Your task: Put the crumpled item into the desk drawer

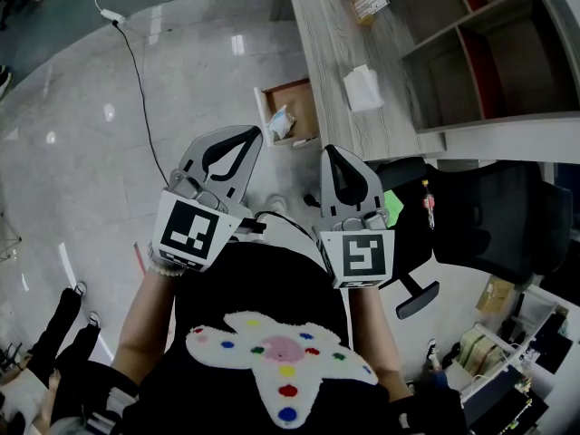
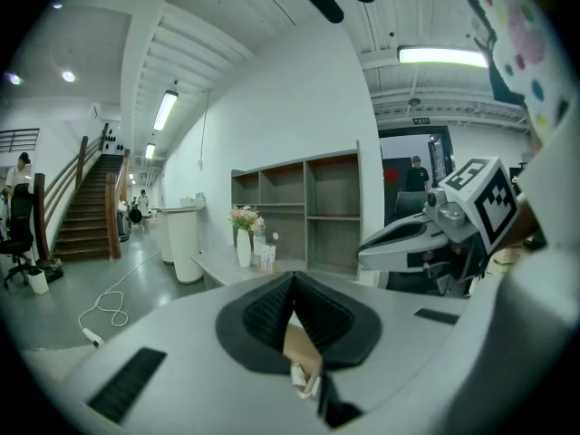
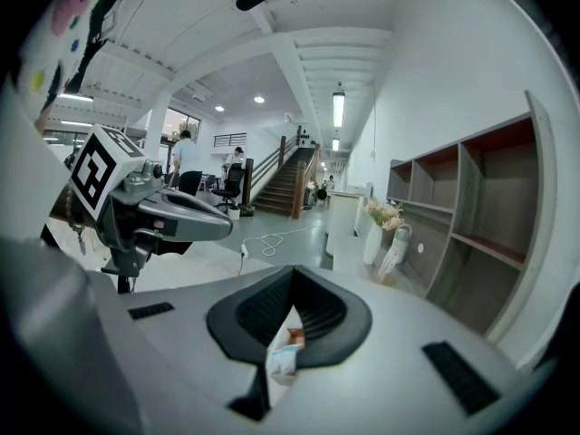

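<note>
Head view, step: I judge the placing done; the crumpled item lies inside the open desk drawer, left of the worktop.
Head view, tools: left hand-held gripper and right hand-held gripper closed, empty, well short of the drawer.
Left gripper view: jaws together, nothing between.
Right gripper view: jaws together, nothing between.
Next: I'd expect only pushing the drawer shut.

Table: grey wood grain; a white tissue and a small printed box lay on it.
Drawer: open, a crumpled white item inside.
Floor: glossy grey; a black cable ran across.
</note>
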### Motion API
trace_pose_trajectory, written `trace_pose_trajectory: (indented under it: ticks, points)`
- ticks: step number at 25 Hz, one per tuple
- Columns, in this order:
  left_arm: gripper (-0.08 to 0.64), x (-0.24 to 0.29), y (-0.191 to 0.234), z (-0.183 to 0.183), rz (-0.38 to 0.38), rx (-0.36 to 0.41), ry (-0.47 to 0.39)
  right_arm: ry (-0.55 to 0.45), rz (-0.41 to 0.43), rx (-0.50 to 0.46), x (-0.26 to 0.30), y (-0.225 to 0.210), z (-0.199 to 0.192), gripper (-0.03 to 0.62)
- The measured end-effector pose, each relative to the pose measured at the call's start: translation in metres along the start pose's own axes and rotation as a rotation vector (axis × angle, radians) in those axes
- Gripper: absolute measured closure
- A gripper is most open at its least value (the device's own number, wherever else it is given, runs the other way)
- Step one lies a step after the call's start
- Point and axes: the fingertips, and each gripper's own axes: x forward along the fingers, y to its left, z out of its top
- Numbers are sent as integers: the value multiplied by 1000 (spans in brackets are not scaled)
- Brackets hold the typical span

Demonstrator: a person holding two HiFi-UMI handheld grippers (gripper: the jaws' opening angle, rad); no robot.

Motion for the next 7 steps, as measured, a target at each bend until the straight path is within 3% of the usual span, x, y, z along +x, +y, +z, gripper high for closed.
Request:
trace_pose_trajectory:
  ticks: [7]
  points:
    - [548, -1, -2, -2, -1, 1, 0, 6, 7, 0, 0, 3, -3, 588]
